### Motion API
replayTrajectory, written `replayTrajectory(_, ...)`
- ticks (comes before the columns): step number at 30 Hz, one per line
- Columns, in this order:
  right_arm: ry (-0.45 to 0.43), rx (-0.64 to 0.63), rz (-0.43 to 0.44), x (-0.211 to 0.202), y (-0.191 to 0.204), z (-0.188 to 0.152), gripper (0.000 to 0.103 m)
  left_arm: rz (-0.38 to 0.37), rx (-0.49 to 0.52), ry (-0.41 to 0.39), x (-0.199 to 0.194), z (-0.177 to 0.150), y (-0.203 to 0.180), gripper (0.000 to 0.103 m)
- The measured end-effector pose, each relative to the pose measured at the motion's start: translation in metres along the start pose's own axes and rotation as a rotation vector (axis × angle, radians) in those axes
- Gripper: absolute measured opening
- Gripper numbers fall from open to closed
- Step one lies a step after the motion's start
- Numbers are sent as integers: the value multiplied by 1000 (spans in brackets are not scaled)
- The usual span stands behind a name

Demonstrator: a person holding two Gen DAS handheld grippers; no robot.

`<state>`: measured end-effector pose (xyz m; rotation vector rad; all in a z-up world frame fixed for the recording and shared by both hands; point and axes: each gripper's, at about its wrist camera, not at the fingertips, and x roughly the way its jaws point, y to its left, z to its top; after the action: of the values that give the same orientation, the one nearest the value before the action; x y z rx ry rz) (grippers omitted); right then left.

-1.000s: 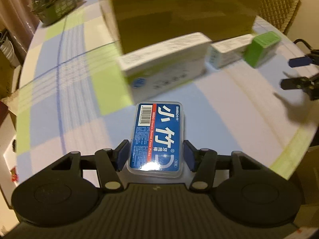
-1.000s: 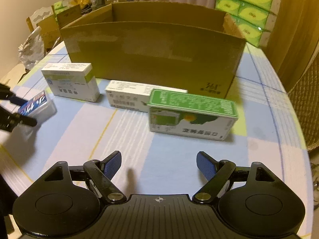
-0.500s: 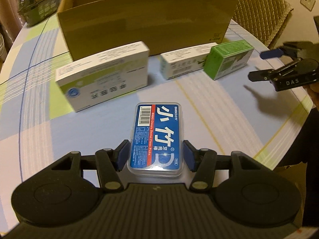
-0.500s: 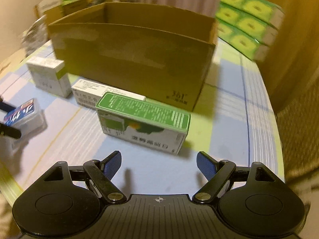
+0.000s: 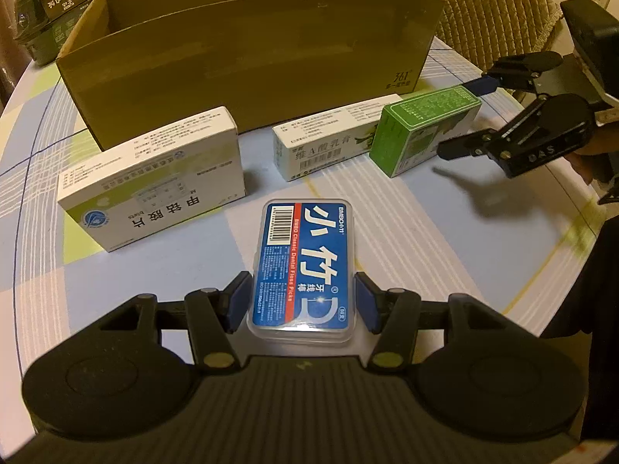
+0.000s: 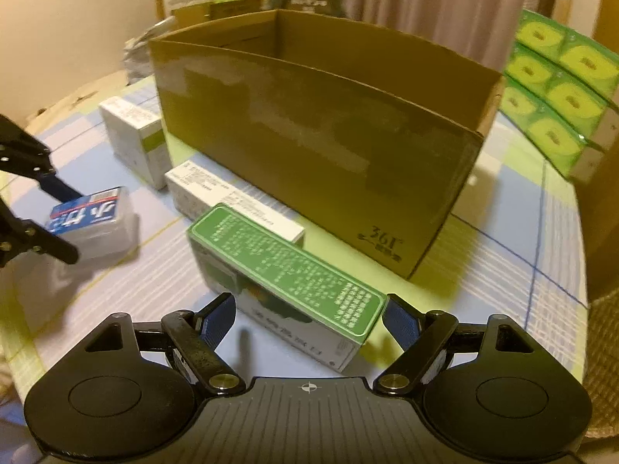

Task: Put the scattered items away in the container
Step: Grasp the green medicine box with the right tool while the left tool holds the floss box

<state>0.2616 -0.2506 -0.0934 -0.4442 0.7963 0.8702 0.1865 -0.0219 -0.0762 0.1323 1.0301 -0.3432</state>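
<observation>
My left gripper (image 5: 301,297) is shut on a clear floss pick box (image 5: 305,259) with a blue label, held a little above the table; that box (image 6: 91,218) also shows from the right wrist. The open cardboard box (image 5: 251,69) stands behind. In front of it lie a large white box (image 5: 154,178), a long white box (image 5: 332,135) and a green box (image 5: 421,127). My right gripper (image 6: 309,317) is open, its fingers either side of the green box's (image 6: 286,266) near end, with a gap at the left pad.
The round table (image 5: 387,232) has a checked cloth, and its edge runs close on the right. Stacked green tissue packs (image 6: 557,89) stand right of the cardboard box (image 6: 309,135). A dark carton (image 5: 58,7) sits at the far left and a woven chair (image 5: 495,7) behind.
My left gripper has carried the floss box sideways, bringing the cardboard box to the middle of its view. My right gripper has rolled and closed in on the green box, now straddling its end.
</observation>
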Motion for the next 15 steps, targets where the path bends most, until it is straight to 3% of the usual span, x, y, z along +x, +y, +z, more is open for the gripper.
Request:
replayTrajectory(7,35,73,97,-21,21,-12,80,-2,-16,-2,2,-3,-3,52)
replayTrajectory(11,40,101,194,-28,47,-18,80,-8,-31,-10,2,-4,-4,52)
replayTrajectory(15,16,90,138,-23,70,-14,80,-11,-71,-22,3,-5,-2,52)
